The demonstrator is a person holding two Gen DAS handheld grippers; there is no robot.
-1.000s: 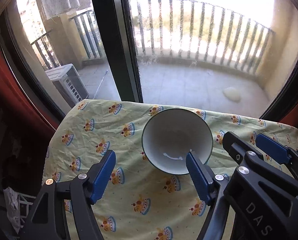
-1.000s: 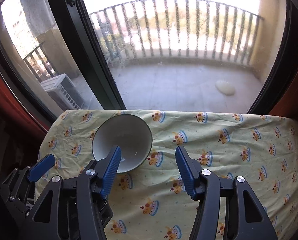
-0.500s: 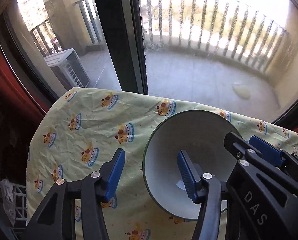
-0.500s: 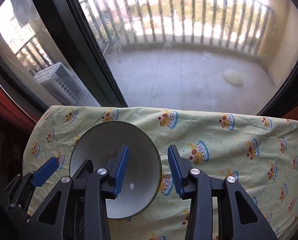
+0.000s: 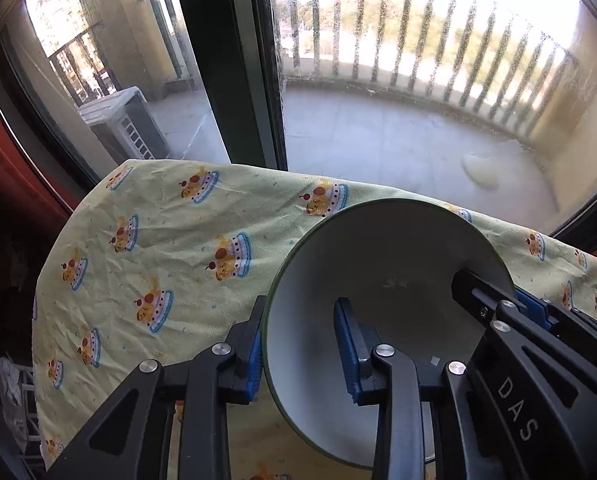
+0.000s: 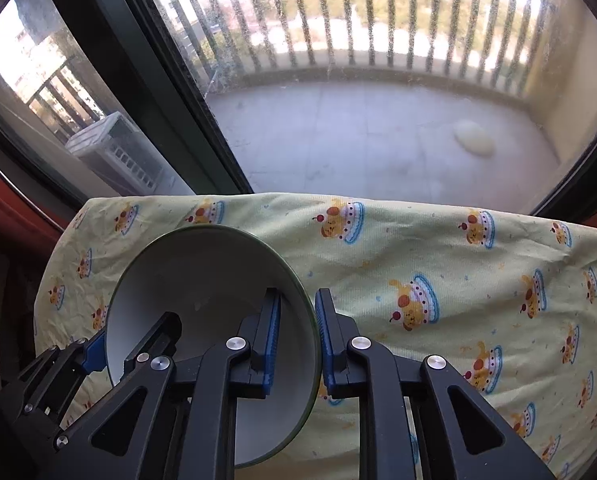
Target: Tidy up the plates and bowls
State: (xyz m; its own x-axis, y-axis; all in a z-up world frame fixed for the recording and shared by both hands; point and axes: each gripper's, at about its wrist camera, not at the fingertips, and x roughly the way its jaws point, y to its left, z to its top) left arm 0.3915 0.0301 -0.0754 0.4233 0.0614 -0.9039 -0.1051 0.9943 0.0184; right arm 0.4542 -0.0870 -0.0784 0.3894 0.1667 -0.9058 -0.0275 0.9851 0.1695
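Two tongs [image 5: 300,354] [image 6: 296,344], one marked DAS, bowl [image 5: 382,280]

1. It was a home, an upper-floor flat by the look of it: a glass sliding door [image 6: 170,92] opened onto a tiled balcony [image 6: 378,136] with a railing [image 6: 378,32].
2. An air-conditioner unit [image 5: 122,124] stood outside.
3. A cartoon-print cloth [image 6: 438,264] covered the table, bearing a bowl [image 6: 202,280].
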